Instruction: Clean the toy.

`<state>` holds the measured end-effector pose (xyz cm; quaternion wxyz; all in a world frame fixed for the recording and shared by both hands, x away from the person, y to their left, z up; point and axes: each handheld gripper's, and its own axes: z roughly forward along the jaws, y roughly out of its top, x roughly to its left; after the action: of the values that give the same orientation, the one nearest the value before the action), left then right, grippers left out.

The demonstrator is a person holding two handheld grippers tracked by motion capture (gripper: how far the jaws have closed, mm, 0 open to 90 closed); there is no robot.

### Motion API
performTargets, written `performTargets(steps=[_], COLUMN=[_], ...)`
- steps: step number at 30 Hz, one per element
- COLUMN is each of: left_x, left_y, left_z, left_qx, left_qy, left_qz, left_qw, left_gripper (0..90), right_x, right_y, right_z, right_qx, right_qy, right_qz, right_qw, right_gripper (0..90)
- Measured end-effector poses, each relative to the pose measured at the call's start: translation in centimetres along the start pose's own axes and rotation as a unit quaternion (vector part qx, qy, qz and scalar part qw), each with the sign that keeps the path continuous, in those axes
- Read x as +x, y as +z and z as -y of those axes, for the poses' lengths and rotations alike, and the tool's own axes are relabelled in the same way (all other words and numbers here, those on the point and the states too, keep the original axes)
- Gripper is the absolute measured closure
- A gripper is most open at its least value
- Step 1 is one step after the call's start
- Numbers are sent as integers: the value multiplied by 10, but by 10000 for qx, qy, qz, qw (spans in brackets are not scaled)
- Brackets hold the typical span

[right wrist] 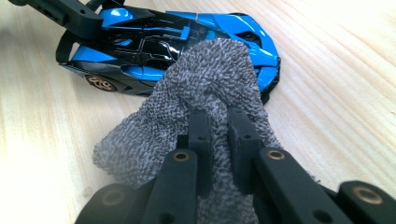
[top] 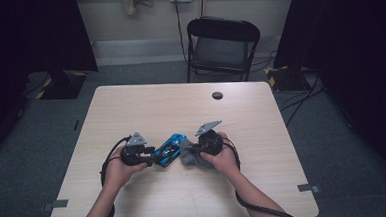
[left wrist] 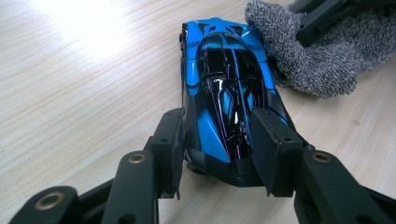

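Near the bench's (top: 136, 201) front edge, the left claw (left wrist: 219, 149) pinches the blue toy car's (left wrist: 224, 93) tail; the right claw (right wrist: 218, 126) pinches a grey cloth (right wrist: 205, 88) against its nose. A hard wipe could twist the car loose.

Bare forearms, no sleeves. Black grippers: left gripper (top: 151, 153) and right gripper (top: 195, 149), each topped with a grey three-cornered plate and trailing a looped black cable. Matte black jaws on hinged linkage arms, brass-coloured rivets at the joints, small screws in the pads
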<state>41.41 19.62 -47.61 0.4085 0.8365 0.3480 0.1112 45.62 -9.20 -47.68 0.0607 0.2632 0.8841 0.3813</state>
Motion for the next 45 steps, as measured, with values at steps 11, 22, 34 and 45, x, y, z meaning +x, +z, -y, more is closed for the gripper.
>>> performTargets(steps=[11, 22, 34, 45], left_x=[0, 0, 0, -1], left_y=[0, 0, 0, 1], left_z=[0, 0, 1, 1], left_qx=[2, 6, -46, -93], left_qy=[20, 25, 4, -6], left_qz=[5, 5, 6, -36], left_qw=[10000, 10000, 10000, 9999], left_gripper=[562, 561, 560, 559], right_x=[-5, -15, -19, -9], right_y=[-2, -5, -17, -32], right_z=[0, 1, 9, 22], right_qx=[32, 5, -145, -273], right_qy=[37, 126, 291, 234], right_qz=[77, 278, 322, 371], right_qw=[10000, 9995, 9990, 9987], right_gripper=[819, 819, 812, 420])
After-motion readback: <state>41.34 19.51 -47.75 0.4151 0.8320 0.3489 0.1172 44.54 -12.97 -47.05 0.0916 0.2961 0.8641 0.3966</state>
